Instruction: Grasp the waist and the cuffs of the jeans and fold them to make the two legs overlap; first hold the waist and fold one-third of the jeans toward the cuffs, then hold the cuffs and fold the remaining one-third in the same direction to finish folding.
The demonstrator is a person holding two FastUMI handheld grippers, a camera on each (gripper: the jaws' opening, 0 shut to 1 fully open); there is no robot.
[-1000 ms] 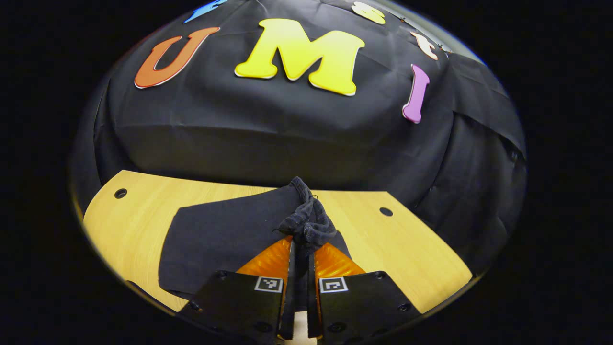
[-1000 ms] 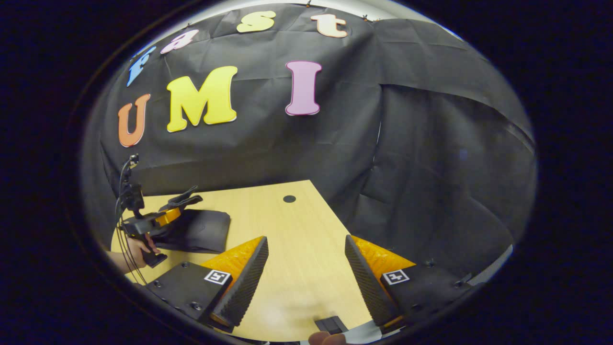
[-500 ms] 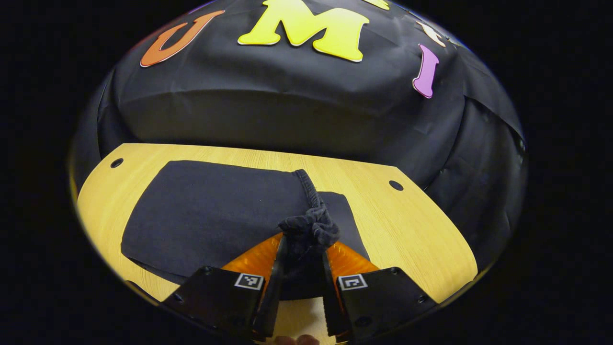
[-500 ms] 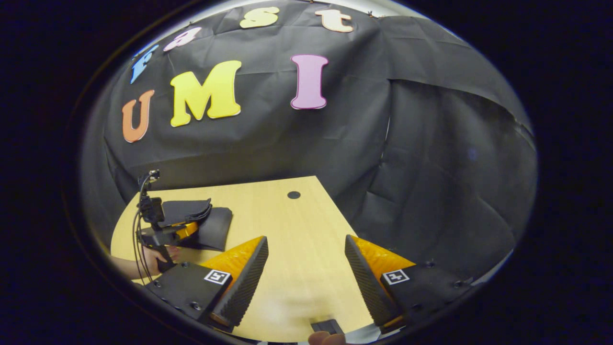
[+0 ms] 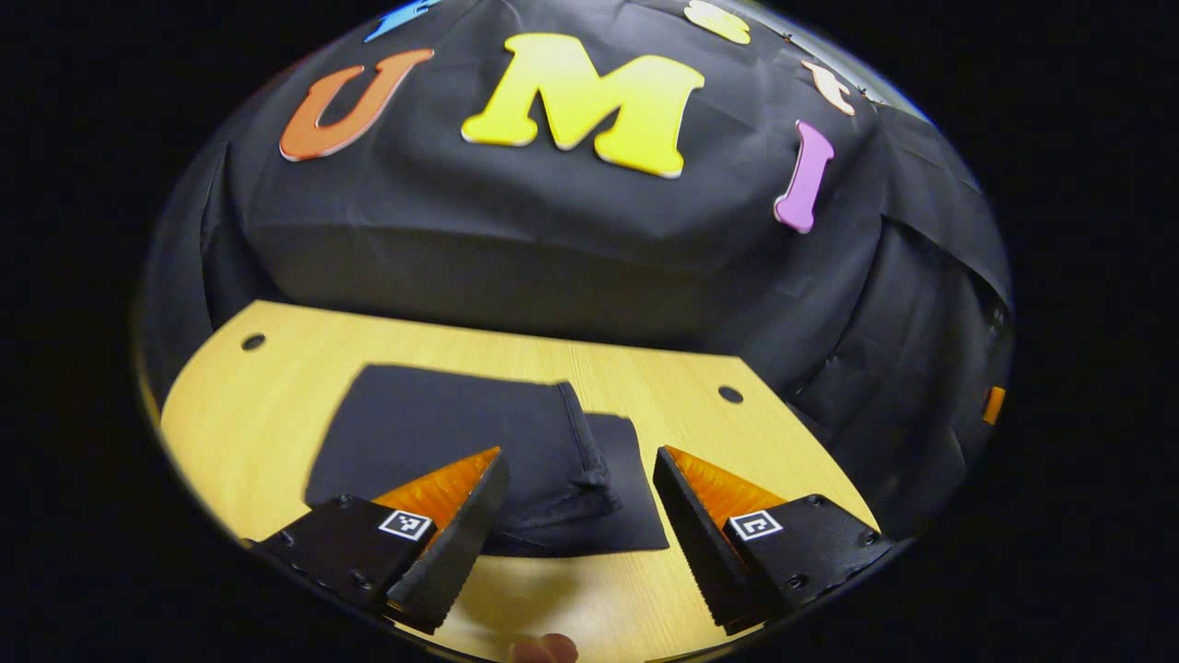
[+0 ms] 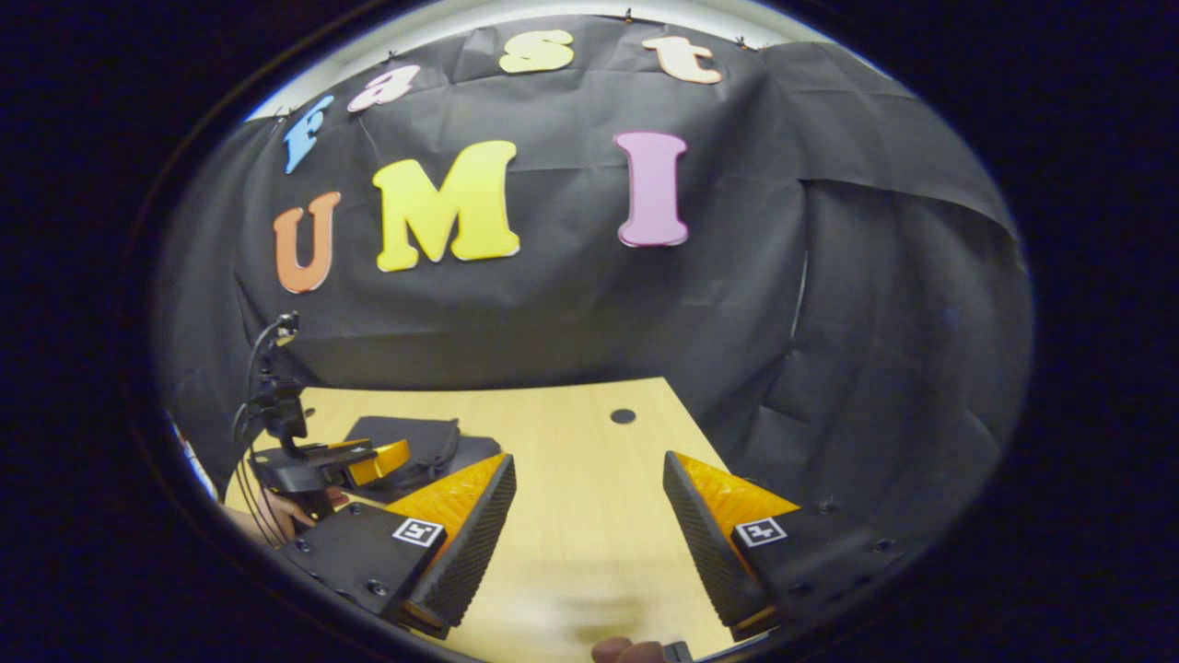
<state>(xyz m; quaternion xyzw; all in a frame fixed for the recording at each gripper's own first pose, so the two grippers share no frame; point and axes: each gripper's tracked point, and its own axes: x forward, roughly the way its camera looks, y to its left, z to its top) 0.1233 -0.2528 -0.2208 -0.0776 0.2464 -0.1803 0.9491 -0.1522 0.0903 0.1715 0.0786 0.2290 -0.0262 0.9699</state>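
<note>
In the left gripper view, a fingertip (image 5: 543, 648) showed at the very near edge, below the left gripper (image 5: 578, 502). That gripper's two fingers stood wide apart and held nothing. Between and just beyond them lay the jeans (image 5: 479, 451), folded into a dark, flat, roughly square packet on the wooden table (image 5: 783, 451). A thick hemmed edge ran from the far side of the packet toward the near side, ending in a small bunched lump close to the gap between the fingers; a lower layer of cloth stuck out to the right of it. The near edge of the packet lay close to the fingers, but whether it touched them could not be told. Bare wood surrounded the jeans on all sides. Two small round holes sat in the table, one far left (image 5: 252, 342) and one far right (image 5: 729, 394). Beyond the table hung the black cloth wall (image 5: 553, 249).

In the right gripper view, the right gripper (image 6: 589, 502) was likewise spread wide and empty above bare tabletop (image 6: 589, 442), with nothing between its fingers. To its left, a hand (image 6: 276, 511) held the left gripper (image 6: 368, 460) with trailing cables just beside the jeans (image 6: 419, 437). A round hole (image 6: 623, 416) lay farther off, and the wall (image 6: 737, 322) stood behind.
</note>
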